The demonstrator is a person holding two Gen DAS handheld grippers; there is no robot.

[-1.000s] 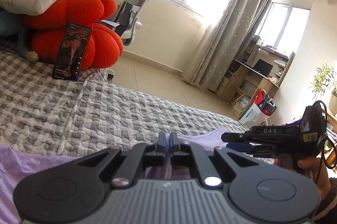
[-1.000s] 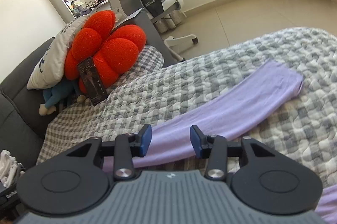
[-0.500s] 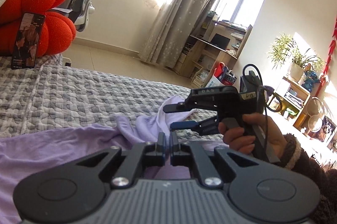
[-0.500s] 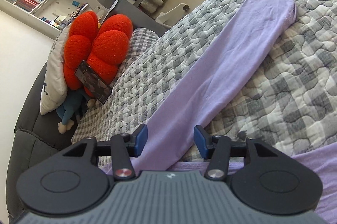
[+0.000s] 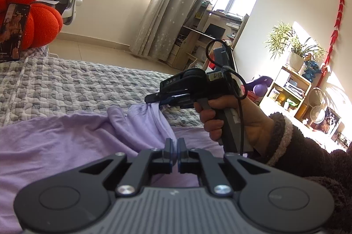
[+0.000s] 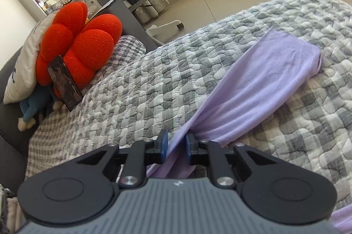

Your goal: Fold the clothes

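Both grippers' jaws clench the lilac garment [image 5: 66,141]: left gripper [image 5: 175,153], right gripper [image 6: 175,147]

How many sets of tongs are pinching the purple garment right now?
2. The left tongs grip the purple garment near the camera; the right tongs pinch a gathered fold further along.

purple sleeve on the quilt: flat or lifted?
Partly lifted: the sleeve bunches where the right gripper closes on it; its cuff end lies flat on the quilt.
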